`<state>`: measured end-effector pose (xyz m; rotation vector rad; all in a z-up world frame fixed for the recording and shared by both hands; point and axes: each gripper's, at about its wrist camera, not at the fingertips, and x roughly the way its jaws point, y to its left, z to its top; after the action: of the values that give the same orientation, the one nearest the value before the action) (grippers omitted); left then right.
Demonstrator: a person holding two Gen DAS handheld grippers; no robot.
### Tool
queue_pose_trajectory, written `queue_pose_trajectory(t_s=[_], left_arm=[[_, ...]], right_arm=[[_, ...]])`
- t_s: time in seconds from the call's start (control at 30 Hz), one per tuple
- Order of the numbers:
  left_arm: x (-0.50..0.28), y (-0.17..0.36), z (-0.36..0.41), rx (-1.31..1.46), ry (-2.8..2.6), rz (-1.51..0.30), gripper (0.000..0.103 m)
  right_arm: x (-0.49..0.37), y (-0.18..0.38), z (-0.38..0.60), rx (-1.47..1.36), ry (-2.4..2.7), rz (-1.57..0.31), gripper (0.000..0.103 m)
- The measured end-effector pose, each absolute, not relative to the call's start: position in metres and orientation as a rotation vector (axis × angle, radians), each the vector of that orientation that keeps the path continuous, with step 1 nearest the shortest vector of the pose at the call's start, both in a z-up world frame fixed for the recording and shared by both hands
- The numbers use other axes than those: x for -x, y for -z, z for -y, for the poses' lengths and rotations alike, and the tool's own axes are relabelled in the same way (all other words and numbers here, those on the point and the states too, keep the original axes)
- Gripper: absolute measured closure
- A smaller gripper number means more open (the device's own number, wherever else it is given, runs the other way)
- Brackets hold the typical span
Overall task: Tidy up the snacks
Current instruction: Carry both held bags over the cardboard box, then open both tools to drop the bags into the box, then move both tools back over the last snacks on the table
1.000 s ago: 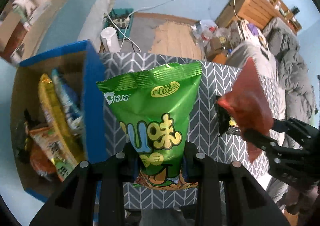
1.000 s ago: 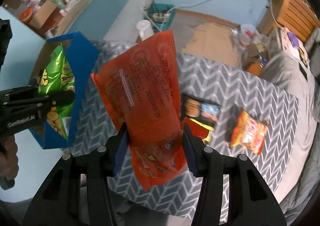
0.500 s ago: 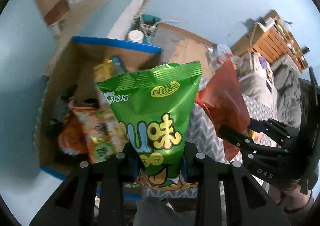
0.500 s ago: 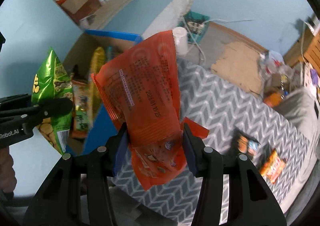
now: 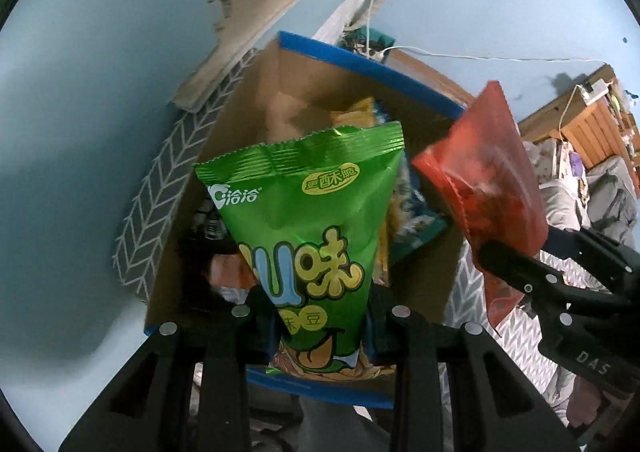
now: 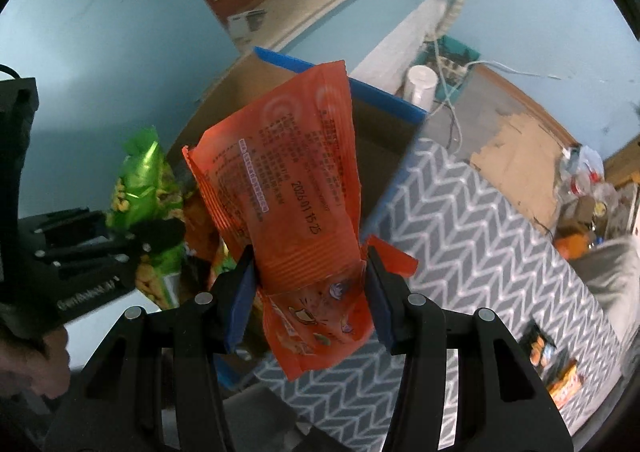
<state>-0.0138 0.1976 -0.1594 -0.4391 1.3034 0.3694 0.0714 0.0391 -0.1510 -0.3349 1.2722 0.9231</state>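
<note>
My left gripper (image 5: 320, 316) is shut on a green snack bag (image 5: 308, 220) and holds it upright over the open blue-edged cardboard box (image 5: 360, 60), which holds several snack packets. My right gripper (image 6: 308, 284) is shut on an orange snack bag (image 6: 284, 172), held upright beside and over the box's right side (image 6: 384, 96). In the left wrist view the orange bag (image 5: 488, 172) and the right gripper (image 5: 520, 272) are at the right. In the right wrist view the green bag (image 6: 144, 180) and the left gripper (image 6: 160, 232) are at the left.
The box stands on a table with a grey chevron cloth (image 6: 480, 244). Two snack packets (image 6: 560, 372) lie on the cloth at the far right. A beige counter (image 6: 320, 4) with boxes runs behind. A white cup (image 6: 420, 88) and cables are past the box.
Both grippers have moved left with their bags, from over the chevron cloth to over the box. The box now fills the middle of both views.
</note>
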Motion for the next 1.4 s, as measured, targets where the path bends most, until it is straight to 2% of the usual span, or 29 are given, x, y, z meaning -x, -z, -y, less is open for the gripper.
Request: queue_pose_trajectory(t_s=[0.23, 0.3, 0.43, 0.63, 0.73, 0.97, 1.07, 1.4], left_arm=[[0.015, 0.172, -0.215, 0.489, -0.401, -1.319, 0.072], [0.015, 0.172, -0.215, 0.499, -0.402, -1.308, 0.067], [0.016, 0.169, -0.216, 0.488, -0.418, -1.296, 0.05], [0.017, 0.164, -0.217, 0.465, -0.433, -1.29, 0.036], [0.019, 0.16, -0.216, 0.454, -0.44, -1.303, 0.026], [0.024, 0.15, -0.211, 0.481, -0.433, -1.295, 0.026], [0.024, 0.148, -0.205, 0.484, -0.423, -1.295, 0.026], [0.01, 0.154, -0.164, 0.456, -0.337, -1.342, 0.026]], right_arm=[[-0.071, 0.16, -0.072, 0.329, -0.947, -1.307, 0.052], [-0.074, 0.163, -0.078, 0.317, -0.946, -1.325, 0.051], [-0.078, 0.166, -0.082, 0.302, -0.943, -1.345, 0.044], [-0.08, 0.163, -0.073, 0.304, -0.924, -1.335, 0.044], [-0.083, 0.162, -0.068, 0.282, -0.912, -1.345, 0.038], [-0.086, 0.156, -0.051, 0.278, -0.89, -1.335, 0.038], [-0.086, 0.155, -0.036, 0.298, -0.875, -1.33, 0.031], [-0.101, 0.158, 0.044, 0.327, -0.761, -1.32, 0.031]])
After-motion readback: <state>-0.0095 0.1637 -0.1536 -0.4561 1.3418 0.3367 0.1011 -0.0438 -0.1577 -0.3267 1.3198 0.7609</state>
